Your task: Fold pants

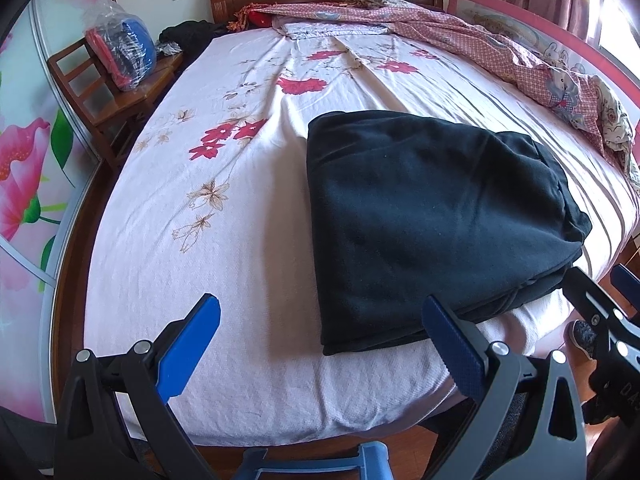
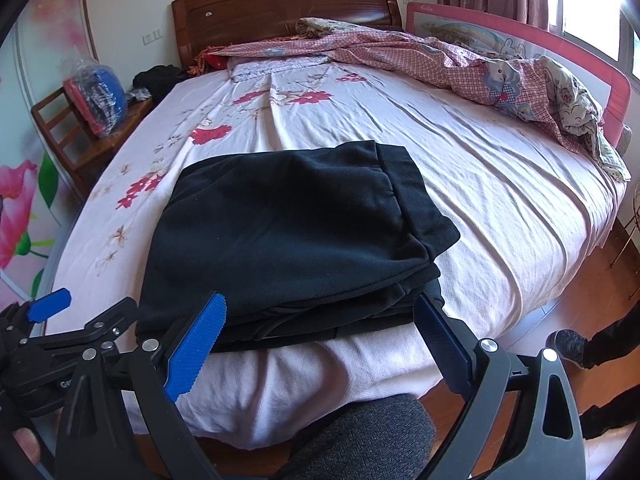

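Observation:
The black pants [image 1: 432, 216] lie folded in a thick rectangular stack near the front edge of the bed; they also show in the right wrist view [image 2: 296, 240]. My left gripper [image 1: 320, 320] is open and empty, hovering at the bed's front edge, left of the stack's near corner. My right gripper [image 2: 320, 316] is open and empty, its blue fingers [image 2: 196, 344] either side of the stack's near edge, apart from the cloth. The right gripper also shows at the far right of the left wrist view [image 1: 600, 312].
The bed [image 1: 208, 240] has a pale floral sheet. A crumpled pink checked quilt [image 2: 460, 64] lies along the back and right. A wooden chair [image 1: 116, 92] with a plastic bag stands left. A pink bed rail [image 2: 560, 56] runs on the right.

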Demonstrator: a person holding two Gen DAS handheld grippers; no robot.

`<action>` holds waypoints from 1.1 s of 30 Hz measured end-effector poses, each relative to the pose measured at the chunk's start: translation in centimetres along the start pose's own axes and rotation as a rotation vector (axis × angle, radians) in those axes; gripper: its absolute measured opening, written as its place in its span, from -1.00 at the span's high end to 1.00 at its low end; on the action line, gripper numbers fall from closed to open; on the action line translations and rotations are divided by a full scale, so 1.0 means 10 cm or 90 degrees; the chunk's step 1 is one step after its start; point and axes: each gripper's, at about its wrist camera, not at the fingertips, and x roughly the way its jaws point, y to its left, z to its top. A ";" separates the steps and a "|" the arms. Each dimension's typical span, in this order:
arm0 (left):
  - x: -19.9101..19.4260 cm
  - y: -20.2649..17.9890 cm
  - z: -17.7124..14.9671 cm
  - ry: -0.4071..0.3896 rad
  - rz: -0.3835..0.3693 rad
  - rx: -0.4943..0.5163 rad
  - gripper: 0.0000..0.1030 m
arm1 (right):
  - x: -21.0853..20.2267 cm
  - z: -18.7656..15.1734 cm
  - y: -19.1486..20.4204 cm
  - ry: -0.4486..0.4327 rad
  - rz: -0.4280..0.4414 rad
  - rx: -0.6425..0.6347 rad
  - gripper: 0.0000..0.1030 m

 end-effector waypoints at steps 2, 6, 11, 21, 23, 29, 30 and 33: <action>0.03 0.04 0.03 0.009 -0.003 0.003 -0.96 | 0.02 0.03 -0.03 0.006 -0.005 -0.008 -0.83; 0.13 0.17 0.12 0.044 -0.035 0.008 -0.96 | 0.05 0.15 -0.18 0.014 -0.017 -0.014 -0.83; 0.22 0.34 0.26 0.058 -0.025 0.020 -0.96 | 0.08 0.32 -0.39 0.018 -0.028 -0.015 -0.83; 0.30 0.61 0.46 0.053 -0.011 0.024 -0.96 | 0.16 0.58 -0.74 0.022 -0.013 0.041 -0.83; 0.27 0.63 0.46 0.032 -0.023 0.022 -0.96 | 0.18 0.62 -0.76 0.020 -0.009 0.046 -0.83; 0.16 0.59 0.50 -0.055 -0.056 0.022 -0.96 | 0.23 0.66 -0.81 0.006 0.012 0.058 -0.83; 0.15 0.58 0.52 -0.069 -0.076 0.023 -0.96 | 0.24 0.66 -0.80 0.006 0.014 0.058 -0.83; 0.11 0.58 0.57 -0.116 -0.122 0.014 -0.96 | 0.29 0.65 -0.78 0.010 0.021 0.059 -0.83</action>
